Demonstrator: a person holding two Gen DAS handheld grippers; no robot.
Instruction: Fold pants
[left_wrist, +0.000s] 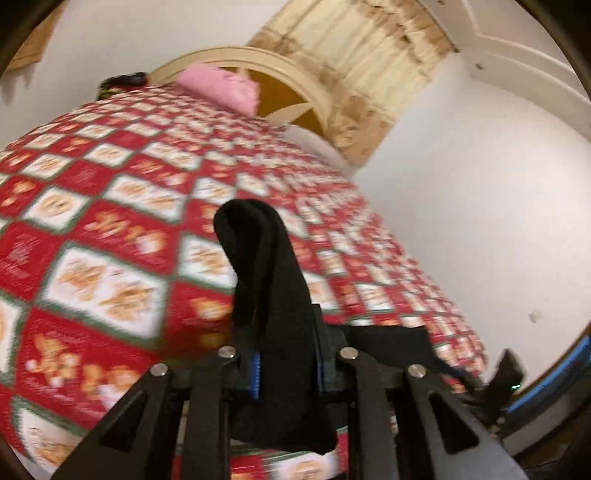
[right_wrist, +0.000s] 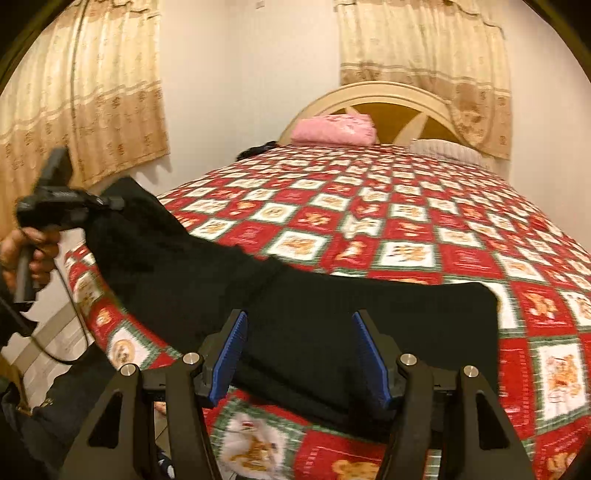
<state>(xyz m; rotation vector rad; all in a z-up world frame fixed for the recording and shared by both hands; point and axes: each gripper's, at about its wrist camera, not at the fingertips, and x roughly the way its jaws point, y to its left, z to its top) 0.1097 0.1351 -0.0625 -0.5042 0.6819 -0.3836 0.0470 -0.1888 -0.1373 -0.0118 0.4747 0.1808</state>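
One pair of black pants (right_wrist: 332, 314) across the bed (right_wrist: 406, 221) foot; left tool (left_wrist: 286, 373) clenched on a lifted end, right tool (right_wrist: 297, 354) spread above the cloth; fold-over under way, next carrying that end across

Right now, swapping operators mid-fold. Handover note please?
Left hand-held gripper: shut on one end of the black pants, lifted off the bed's left edge.
Right hand-held gripper: open, blue pads either side of the pants' near edge, not gripping.
Pants: mostly flat across the near end of the bedspread, left end raised.
Done: pants laid out, one end picked up.
Left: probably carry the lifted end over to fold, then flatten.
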